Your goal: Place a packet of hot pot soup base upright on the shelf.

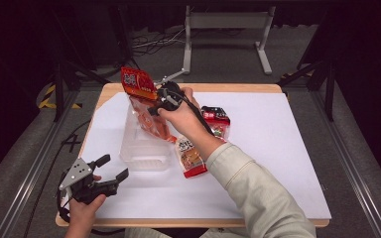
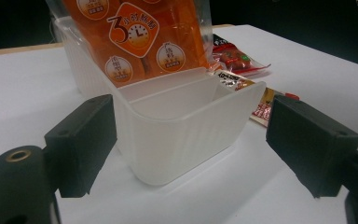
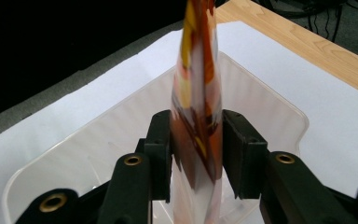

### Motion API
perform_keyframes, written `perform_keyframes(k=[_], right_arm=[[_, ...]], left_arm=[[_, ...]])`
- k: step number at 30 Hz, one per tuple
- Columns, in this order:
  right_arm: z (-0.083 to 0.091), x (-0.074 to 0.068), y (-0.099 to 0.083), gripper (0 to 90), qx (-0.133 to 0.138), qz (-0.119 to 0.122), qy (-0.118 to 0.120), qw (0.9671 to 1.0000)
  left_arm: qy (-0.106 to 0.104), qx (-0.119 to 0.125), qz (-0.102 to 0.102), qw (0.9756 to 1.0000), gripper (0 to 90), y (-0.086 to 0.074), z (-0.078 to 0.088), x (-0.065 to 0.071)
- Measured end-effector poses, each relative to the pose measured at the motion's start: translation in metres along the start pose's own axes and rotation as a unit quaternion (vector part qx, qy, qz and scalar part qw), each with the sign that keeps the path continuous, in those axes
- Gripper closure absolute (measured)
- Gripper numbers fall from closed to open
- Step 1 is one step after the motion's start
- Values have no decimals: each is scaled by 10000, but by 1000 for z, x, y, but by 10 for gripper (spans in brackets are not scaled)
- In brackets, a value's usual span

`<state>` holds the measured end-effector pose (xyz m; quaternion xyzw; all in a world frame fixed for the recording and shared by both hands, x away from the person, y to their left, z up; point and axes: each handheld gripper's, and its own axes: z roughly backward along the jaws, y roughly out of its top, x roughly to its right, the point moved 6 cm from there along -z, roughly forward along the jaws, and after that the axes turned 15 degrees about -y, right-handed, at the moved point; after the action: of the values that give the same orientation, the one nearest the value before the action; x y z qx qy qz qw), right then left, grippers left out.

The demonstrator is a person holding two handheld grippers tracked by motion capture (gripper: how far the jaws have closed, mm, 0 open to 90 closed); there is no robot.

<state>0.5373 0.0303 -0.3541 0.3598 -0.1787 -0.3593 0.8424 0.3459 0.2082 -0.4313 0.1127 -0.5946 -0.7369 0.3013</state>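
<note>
My right gripper (image 1: 155, 108) is clamping an orange snack bag (image 1: 140, 85) over the clear bin (image 1: 144, 161), my left gripper (image 1: 110, 167) is resting open on the table (image 1: 278, 148) nearby.

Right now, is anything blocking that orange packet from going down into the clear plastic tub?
Nothing visible does. The right claw holds the orange packet upright, already in the clear tub. The near end of the tub looks empty, and the other packets lie outside it on the table.
</note>
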Motion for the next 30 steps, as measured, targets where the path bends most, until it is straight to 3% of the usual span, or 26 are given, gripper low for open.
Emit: perform_keyframes(k=[4, 10, 15, 17, 20, 22, 26, 30], right_arm=[[-8, -1, 1, 647, -157, -4, -17, 9999], [-12, -1, 1, 701, -84, 64, -197, 9997], [-6, 2, 0, 706, 290, -72, -266, 9992], [0, 2, 3, 706, 587, -105, -313, 9977], [4, 2, 6, 706, 751, -132, -320, 9966], [7, 0, 8, 707, 944, -350, -220, 9947], [1, 0, -2, 706, 1158, -594, -277, 9911], [-10, -1, -17, 706, 1151, -625, -337, 9908]], left_arm=[[-8, 19, 9, 10000, 168, 0, 0, 0], [-4, 18, -21, 10000, 168, 0, 1, 0], [-8, 26, -15, 10000, 168, 0, 1, 0], [-6, 22, -3, 10000, 169, 0, 1, -1], [1, 20, -14, 10000, 168, 0, 0, -1], [0, 13, -20, 10000, 168, 0, 1, 0], [3, 33, -25, 10000, 168, 0, 1, 0], [7, 31, -27, 10000, 168, 0, 1, 0]])
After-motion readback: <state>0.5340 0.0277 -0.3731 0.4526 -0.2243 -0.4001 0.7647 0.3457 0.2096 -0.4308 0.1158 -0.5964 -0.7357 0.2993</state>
